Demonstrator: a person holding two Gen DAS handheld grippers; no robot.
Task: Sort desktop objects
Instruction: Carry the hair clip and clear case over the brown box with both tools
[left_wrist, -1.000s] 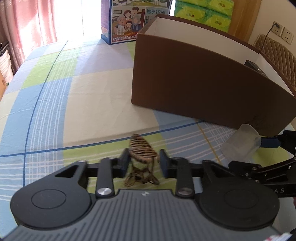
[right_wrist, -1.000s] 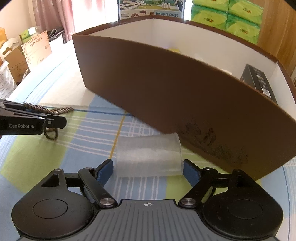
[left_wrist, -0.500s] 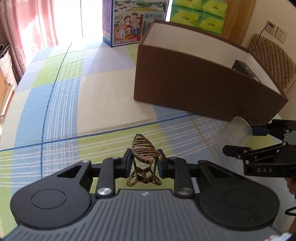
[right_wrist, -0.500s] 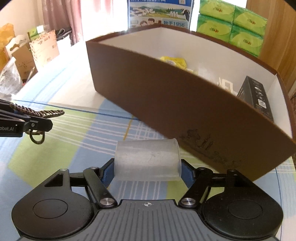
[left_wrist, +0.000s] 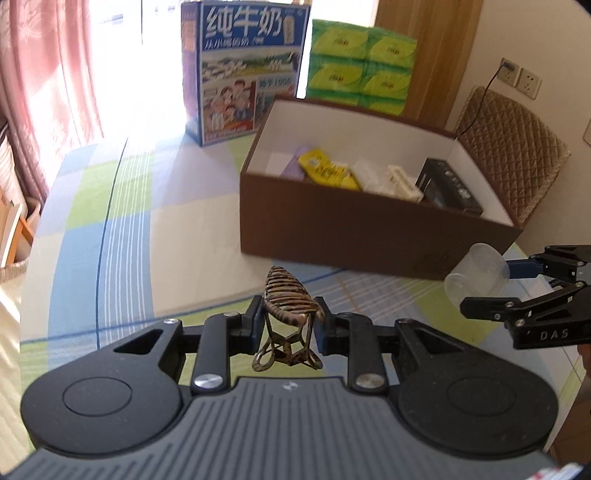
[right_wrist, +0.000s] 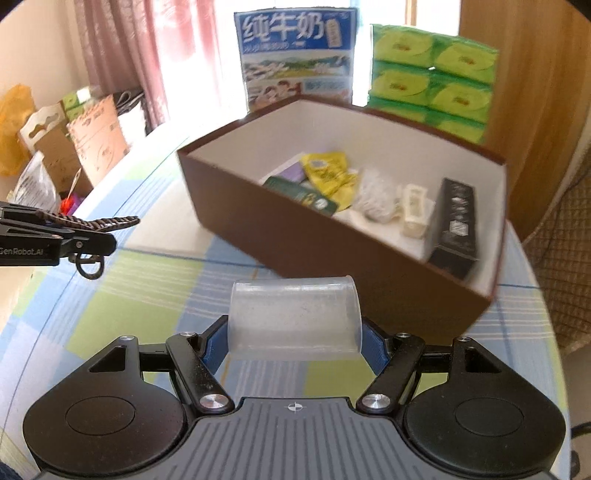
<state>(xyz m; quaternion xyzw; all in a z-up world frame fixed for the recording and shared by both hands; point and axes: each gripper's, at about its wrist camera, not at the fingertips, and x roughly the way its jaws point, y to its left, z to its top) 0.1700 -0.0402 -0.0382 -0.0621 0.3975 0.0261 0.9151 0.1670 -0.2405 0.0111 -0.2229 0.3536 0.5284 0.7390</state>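
both loads lifted clear, box interior now in sight

the striped hair clip (left_wrist: 290, 295) sits pinched between the pads of the left tool (left_wrist: 288, 325), its metal loops hanging below the fingers, held in the air above the green and blue checks of the table (left_wrist: 110, 206) cloth near its front edge. the frosted plastic cup (right_wrist: 293, 319) lies on its side, clamped across its length by the right tool (right_wrist: 293, 332), also off the cloth, just short of the near wall of the brown box (right_wrist: 369, 258).

a second ago both tools were low, the clip and cup close to the cloth and the box wall filling the view. both have since risen and pulled back, so the cameras now look down over the rim onto what the box already holds: a yellow packet (right_wrist: 330, 175), a dark green pack (right_wrist: 303, 192), a white crinkled bundle (right_wrist: 376, 197), a cream piece (right_wrist: 415, 208) and a black carton (right_wrist: 456, 225) against the right wall.

that reads as both pickups done and the carry begun. what seems left is to bring each load over the near wall and release it inside; free floor shows towards the box's left end. the cup is smooth and held sideways, so it may roll once dropped.

behind the box stand a milk carton case (left_wrist: 243, 70) and stacked green tissue packs (left_wrist: 360, 70) at the far edge.
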